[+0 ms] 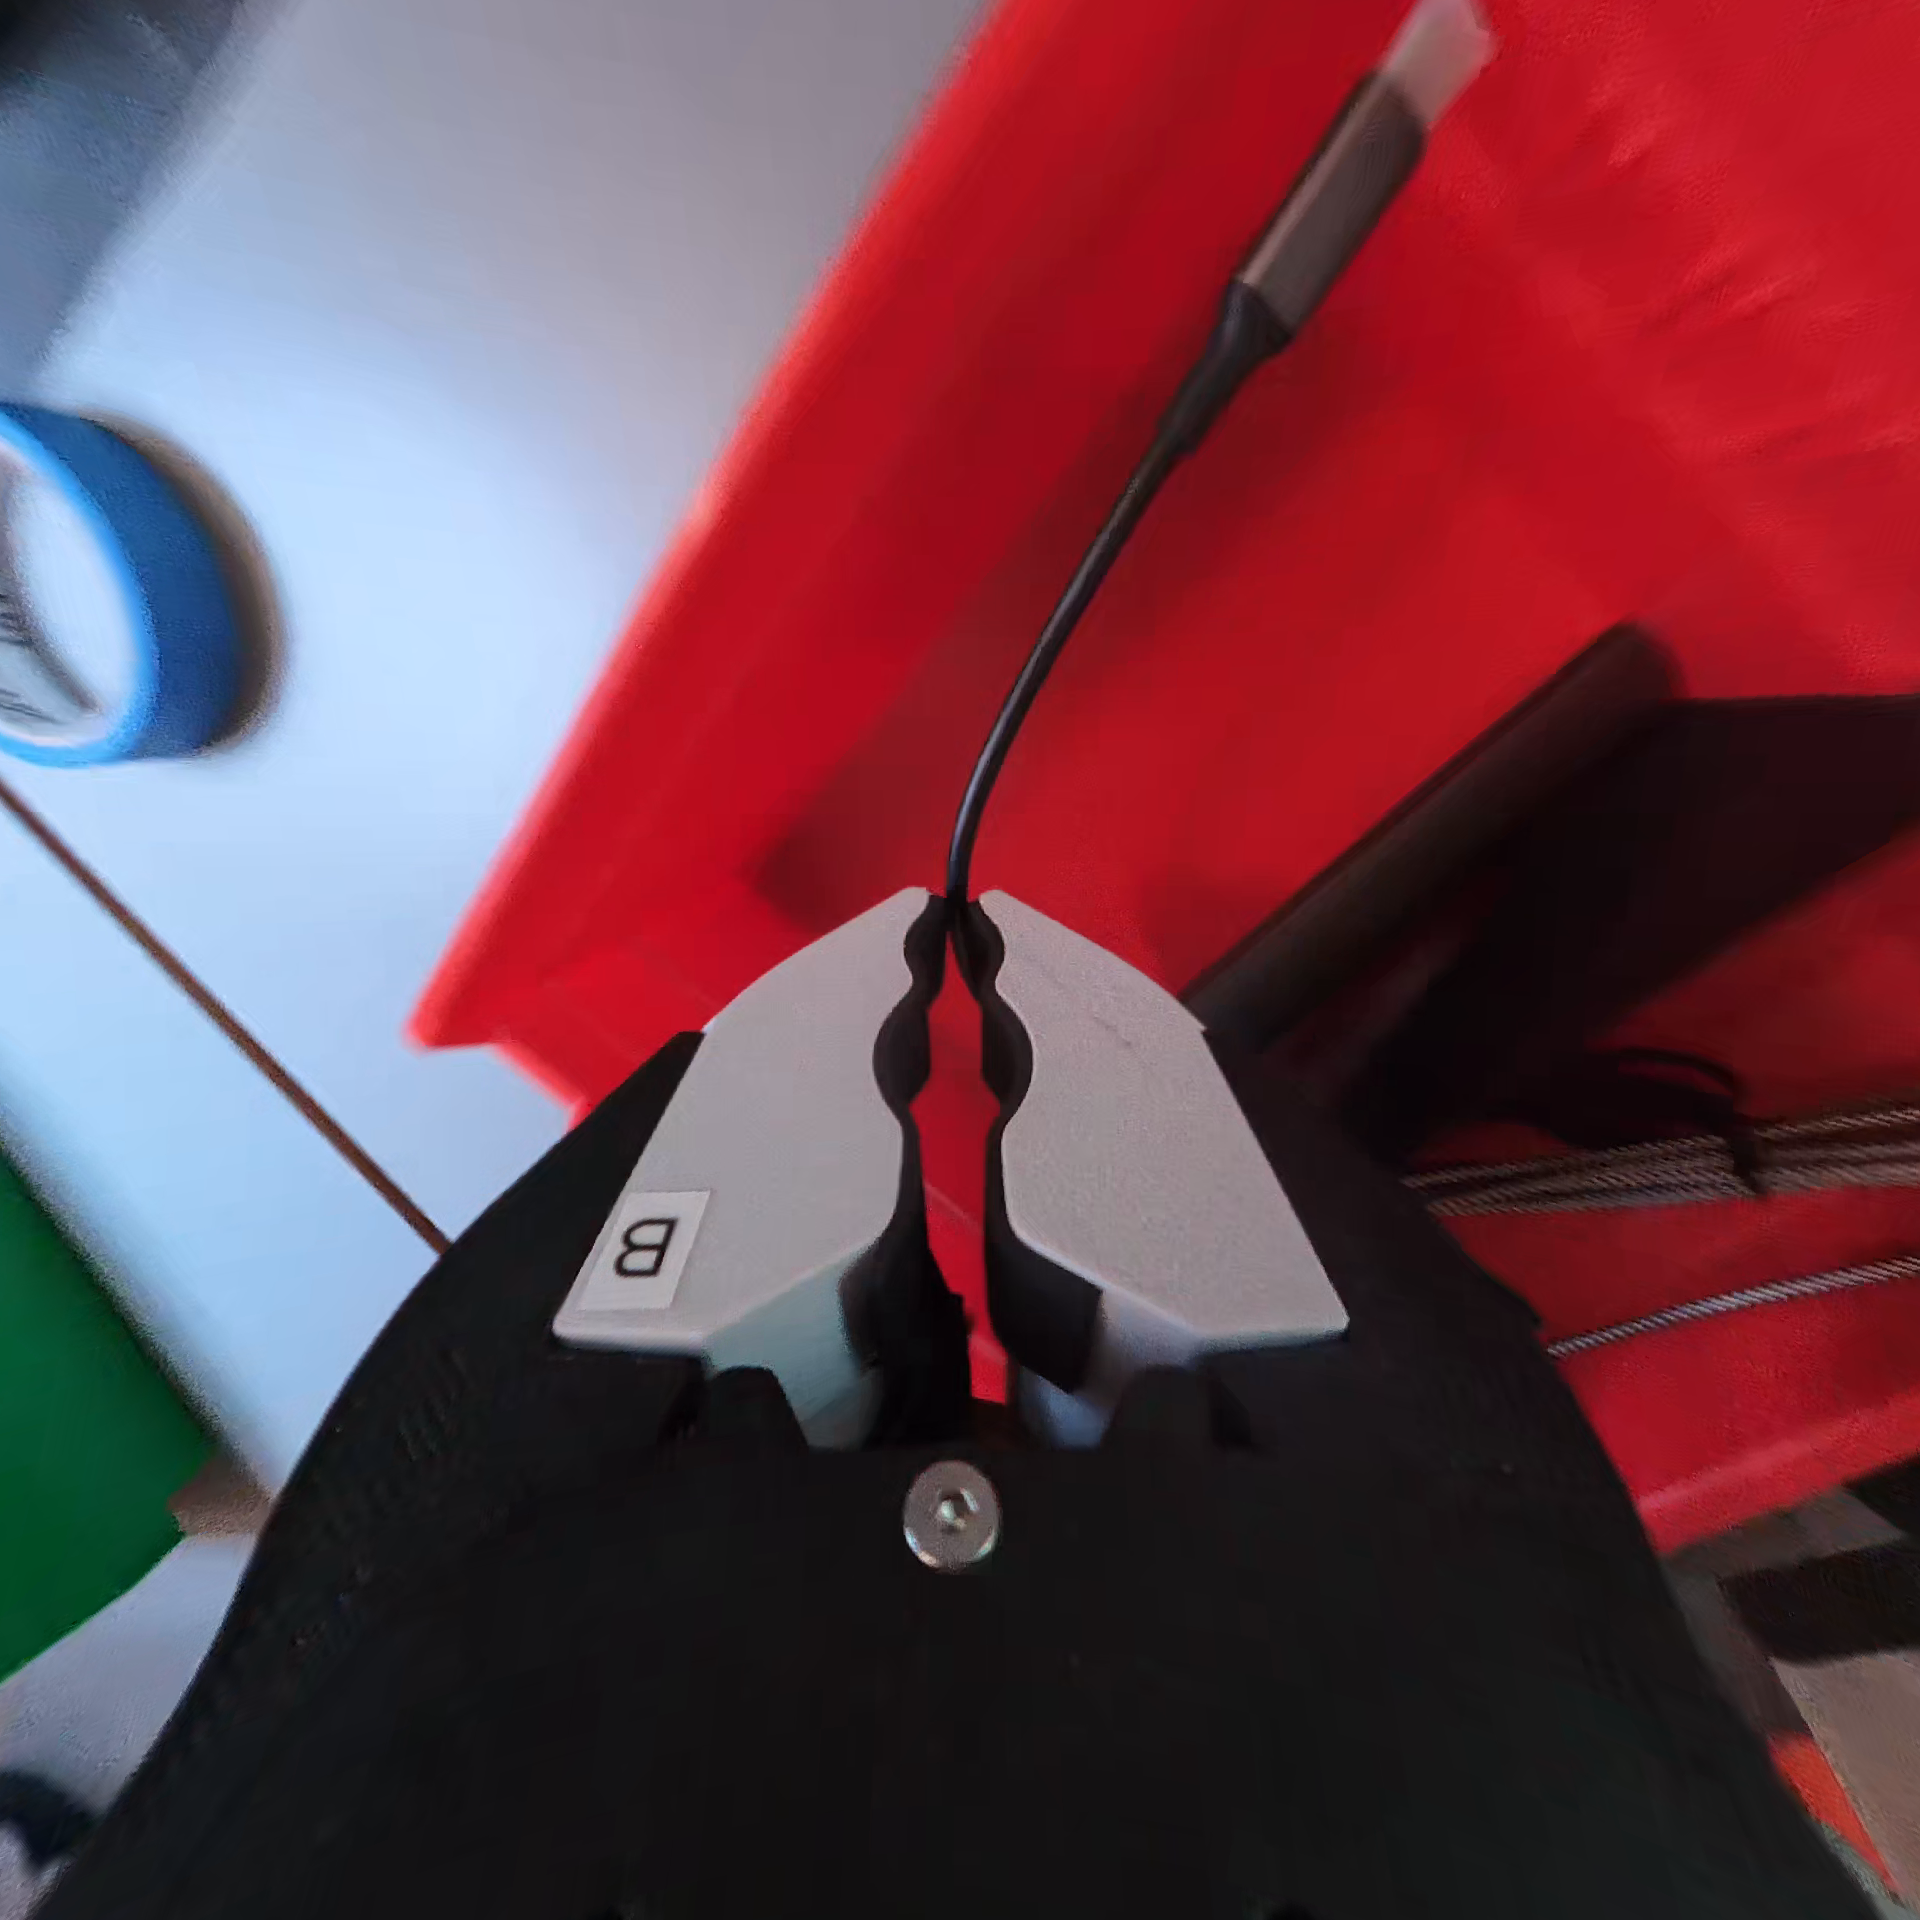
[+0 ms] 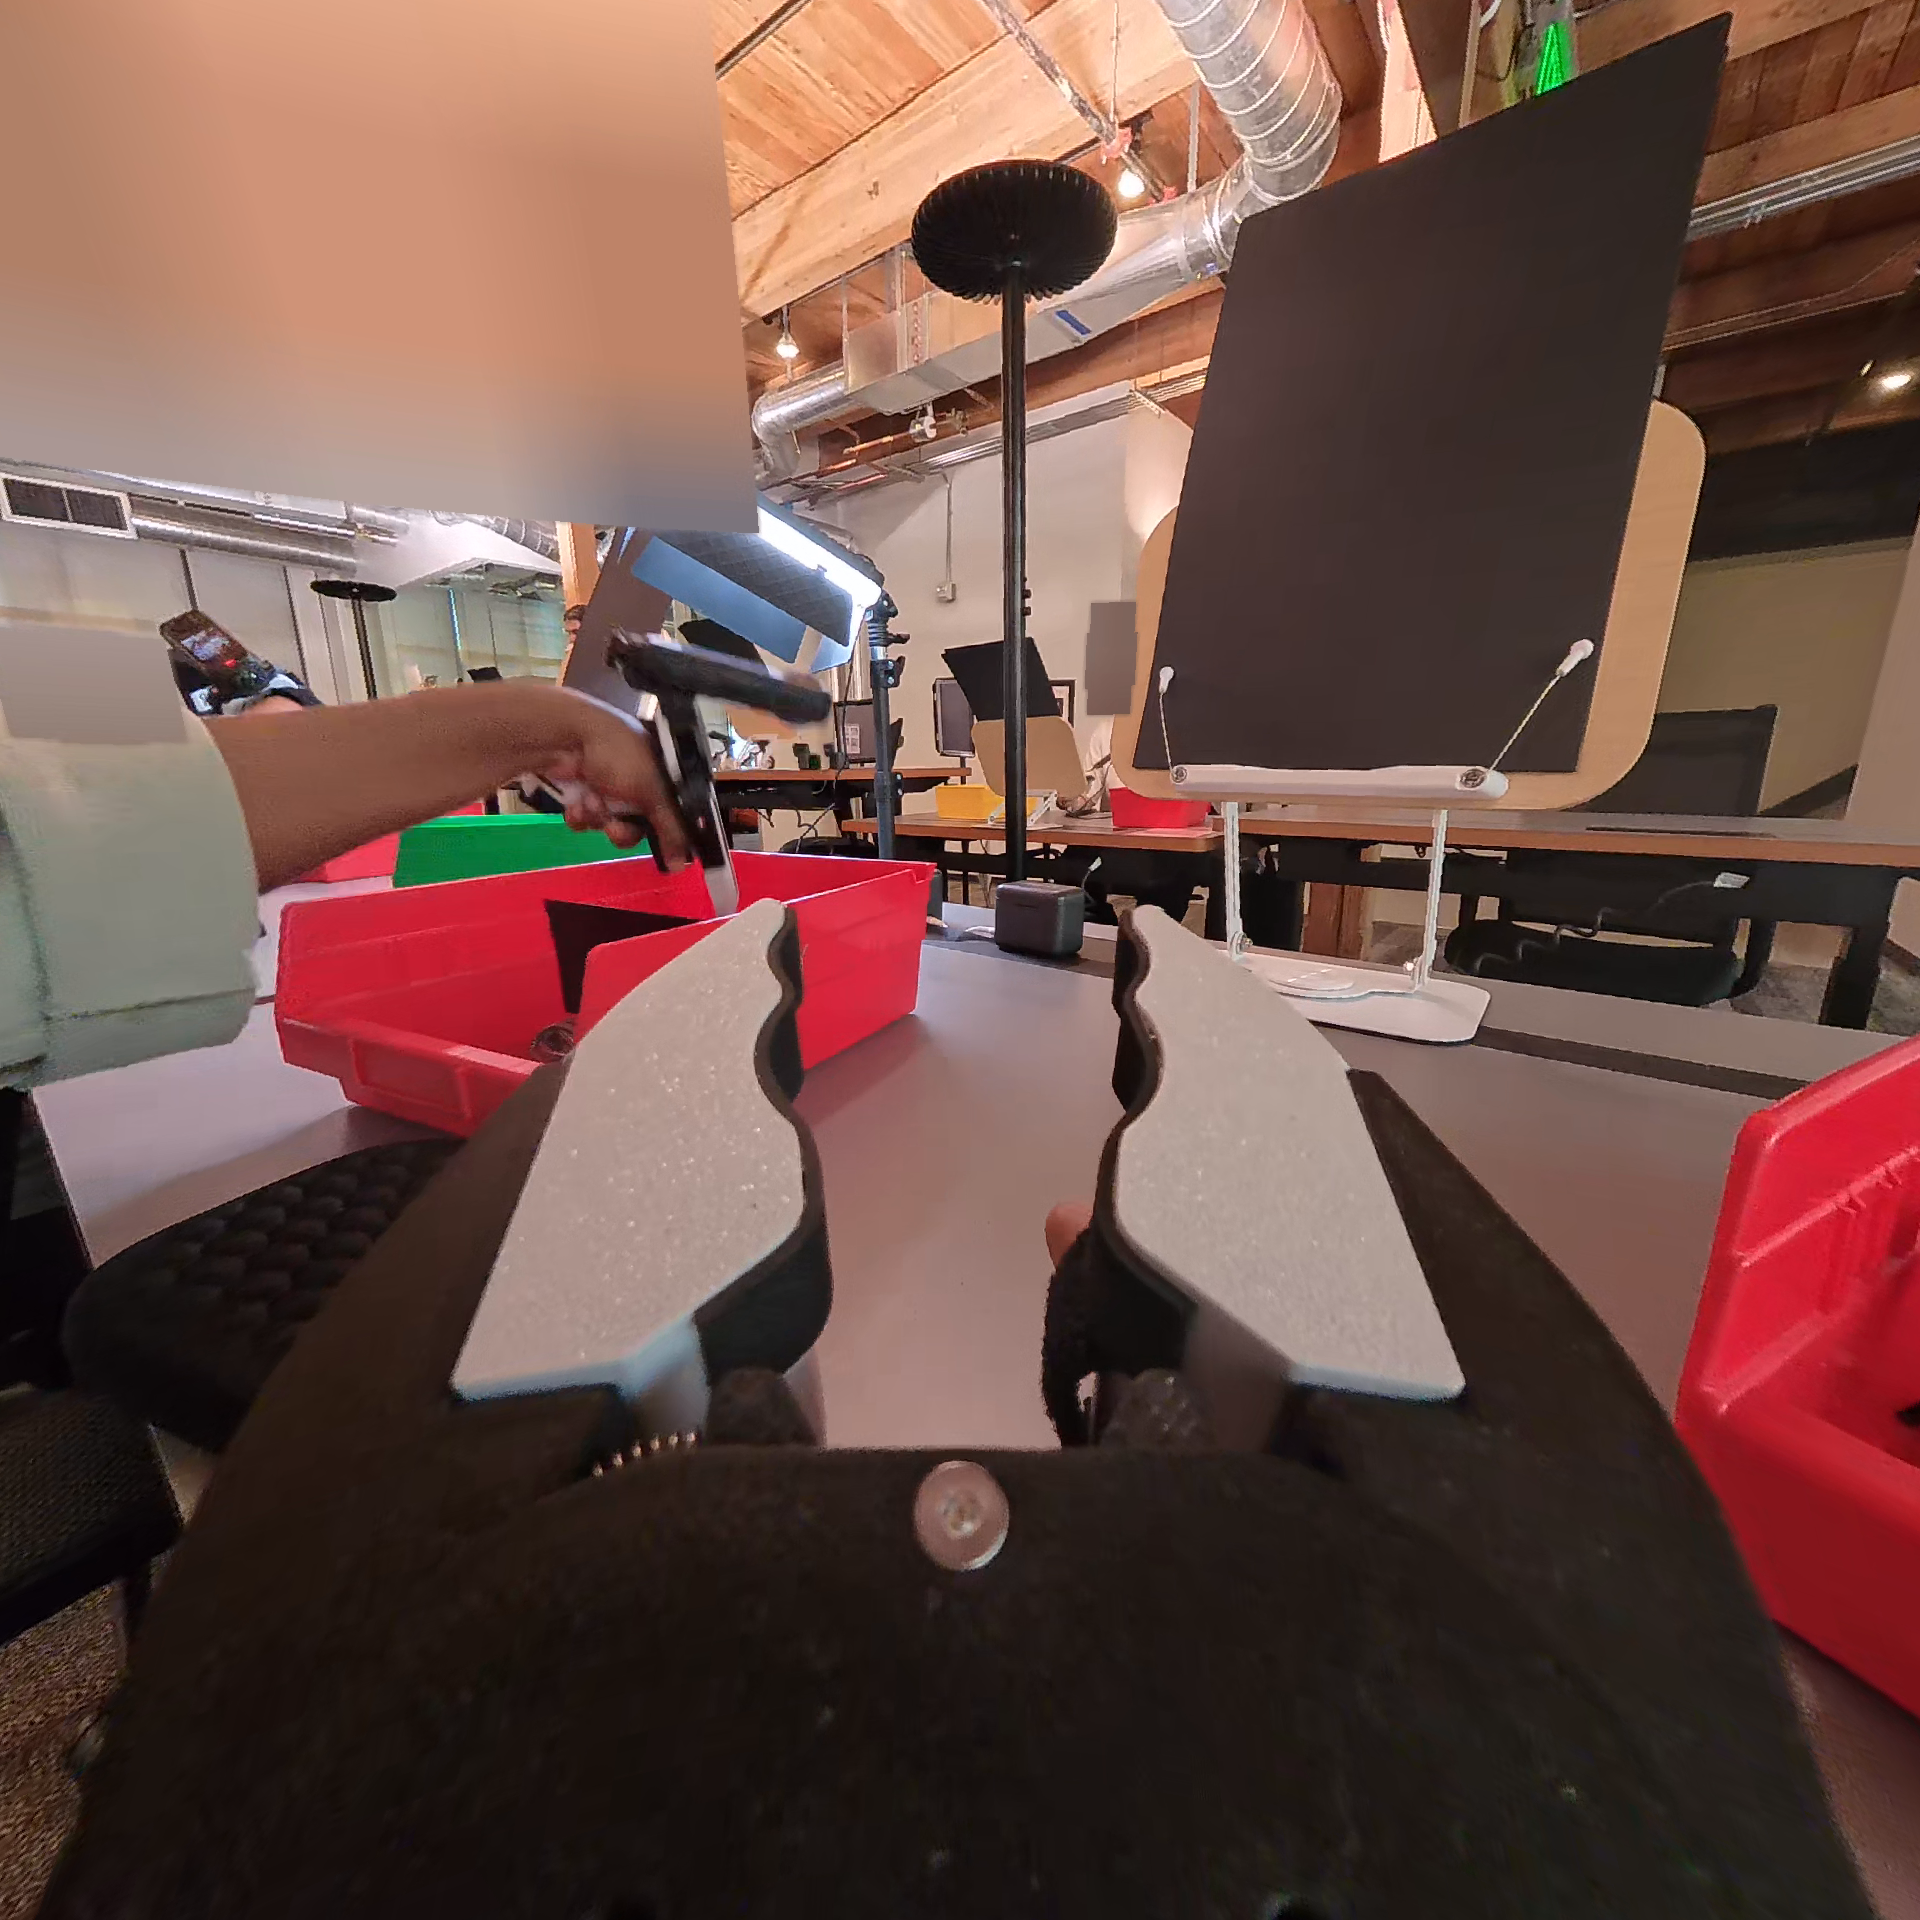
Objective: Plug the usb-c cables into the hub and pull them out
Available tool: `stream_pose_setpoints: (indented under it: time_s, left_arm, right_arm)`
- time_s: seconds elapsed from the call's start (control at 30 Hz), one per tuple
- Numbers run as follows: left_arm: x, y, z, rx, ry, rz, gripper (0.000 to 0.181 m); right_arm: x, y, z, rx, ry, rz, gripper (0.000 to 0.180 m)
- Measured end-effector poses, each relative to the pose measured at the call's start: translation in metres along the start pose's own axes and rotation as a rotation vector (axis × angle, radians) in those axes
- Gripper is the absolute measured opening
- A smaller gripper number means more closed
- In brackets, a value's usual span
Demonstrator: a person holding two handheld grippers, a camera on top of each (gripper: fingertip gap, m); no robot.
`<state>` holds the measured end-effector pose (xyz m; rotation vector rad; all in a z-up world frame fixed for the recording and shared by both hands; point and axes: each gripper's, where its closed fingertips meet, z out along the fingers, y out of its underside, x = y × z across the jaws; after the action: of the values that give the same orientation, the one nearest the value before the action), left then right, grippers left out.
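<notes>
The left gripper (image 1: 954,902) pinches a thin, smooth black cable (image 1: 1049,644) at its wavy grey tips, above the glossy red bin (image 1: 1091,416); its grey metal plug (image 1: 1325,208) points away. A white sticker (image 1: 644,1247) bears one letter. The right gripper (image 2: 951,920) stands wide apart, empty, over the grey table (image 2: 935,1091).

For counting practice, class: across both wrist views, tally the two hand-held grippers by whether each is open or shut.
Shut: 1, the left gripper, on the black cable
Open: 1, the right gripper
Total: 2
</notes>
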<state>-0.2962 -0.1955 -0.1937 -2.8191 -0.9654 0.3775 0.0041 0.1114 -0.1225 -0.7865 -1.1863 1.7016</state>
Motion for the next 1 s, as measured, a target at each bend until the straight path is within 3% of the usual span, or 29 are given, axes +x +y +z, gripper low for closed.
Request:
stream_pose_setpoints:
  time_s: [0.03, 0.3, 0.53, 0.7, 0.87, 1.0]
  left_arm:
    - [0.000, -0.008, -0.020, 0.071, -0.005, -0.003, 0.004]
    - [-0.002, -0.052, -0.161, 0.552, -0.247, 0.022, 0.004]
    - [0.030, -0.072, -0.282, 1.155, -0.436, -0.066, 0.004]
    - [0.106, -0.067, -0.312, 1.531, -0.238, -0.104, 0.004]
    - [0.190, -0.063, -0.291, 1.671, 0.086, -0.084, 0.004]
    - [0.236, -0.057, -0.279, 1.722, 0.292, -0.113, 0.004]
  right_arm:
    - [0.000, 0.000, 0.000, -0.001, 0.001, 0.002, 0.057]
    - [-0.001, -0.001, -0.001, 0.005, 0.001, -0.005, 0.055]
    - [-0.003, 0.000, 0.000, 0.000, -0.010, -0.012, 0.055]
    - [-0.008, 0.001, 0.000, -0.003, -0.025, -0.041, 0.055]
    - [-0.016, 0.002, 0.000, -0.008, -0.037, -0.116, 0.059]
    - [-0.035, 0.004, 0.000, -0.004, -0.070, -0.295, 0.065]
